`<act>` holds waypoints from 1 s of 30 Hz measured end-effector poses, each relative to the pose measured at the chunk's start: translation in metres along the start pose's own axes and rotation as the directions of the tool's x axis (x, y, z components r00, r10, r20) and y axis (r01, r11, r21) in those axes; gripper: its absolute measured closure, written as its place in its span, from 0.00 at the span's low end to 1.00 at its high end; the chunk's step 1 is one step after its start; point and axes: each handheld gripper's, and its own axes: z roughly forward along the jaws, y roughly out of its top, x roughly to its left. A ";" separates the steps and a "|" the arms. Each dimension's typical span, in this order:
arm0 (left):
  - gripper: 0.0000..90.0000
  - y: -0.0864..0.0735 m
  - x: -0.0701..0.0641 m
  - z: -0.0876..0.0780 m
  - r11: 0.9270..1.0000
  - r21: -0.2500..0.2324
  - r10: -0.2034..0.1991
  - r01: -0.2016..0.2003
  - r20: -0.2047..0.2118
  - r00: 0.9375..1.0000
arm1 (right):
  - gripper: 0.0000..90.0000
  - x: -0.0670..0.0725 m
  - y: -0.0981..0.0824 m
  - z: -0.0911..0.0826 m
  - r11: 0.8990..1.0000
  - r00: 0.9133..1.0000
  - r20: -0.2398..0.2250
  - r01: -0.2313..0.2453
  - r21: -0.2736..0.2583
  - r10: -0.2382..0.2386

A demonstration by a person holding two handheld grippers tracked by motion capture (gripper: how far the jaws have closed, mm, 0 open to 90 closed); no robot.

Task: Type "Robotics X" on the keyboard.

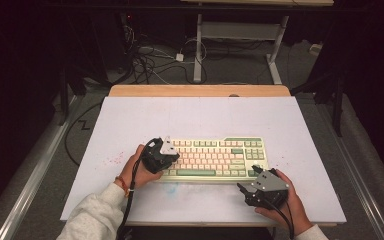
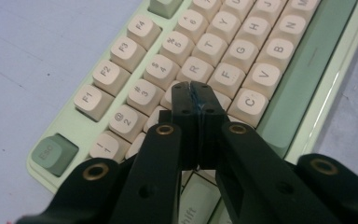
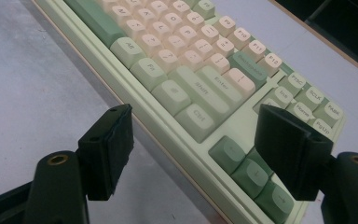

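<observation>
Keyboard [image 1: 215, 159], cream keys with green modifiers, lay flat on the pale table [image 1: 200, 117], toward the near edge, roughly centre. Left gripper [image 1: 166, 161] sat over the keyboard's left end, at about 9 o'clock from the board's middle; jaws pressed fully together, nothing between them. In the left gripper view its tips [image 2: 193, 93] hovered over or touched the keys [image 2: 193, 70] near E/D, contact unclear. Right gripper [image 1: 244, 190] was off the board at about 5 o'clock, near the front right corner, over bare table; jaws spread wide, gripping nothing, arrow keys [image 3: 249, 170] seen between them.
</observation>
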 end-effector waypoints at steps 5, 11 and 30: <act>0.97 0.000 -0.001 0.003 1.000 0.012 0.005 -0.005 -0.010 1.000 | 0.31 0.001 0.000 0.001 1.000 1.000 -0.006 0.008 0.007 -0.008; 0.96 -0.001 0.001 -0.005 1.000 -0.018 -0.002 0.001 -0.026 1.000 | 0.31 0.000 0.000 0.000 1.000 1.000 -0.002 0.007 0.004 -0.007; 0.95 -0.003 0.000 -0.018 0.999 -0.047 0.002 -0.003 -0.025 1.000 | 0.31 -0.001 0.001 -0.001 1.000 1.000 -0.003 0.001 -0.001 -0.001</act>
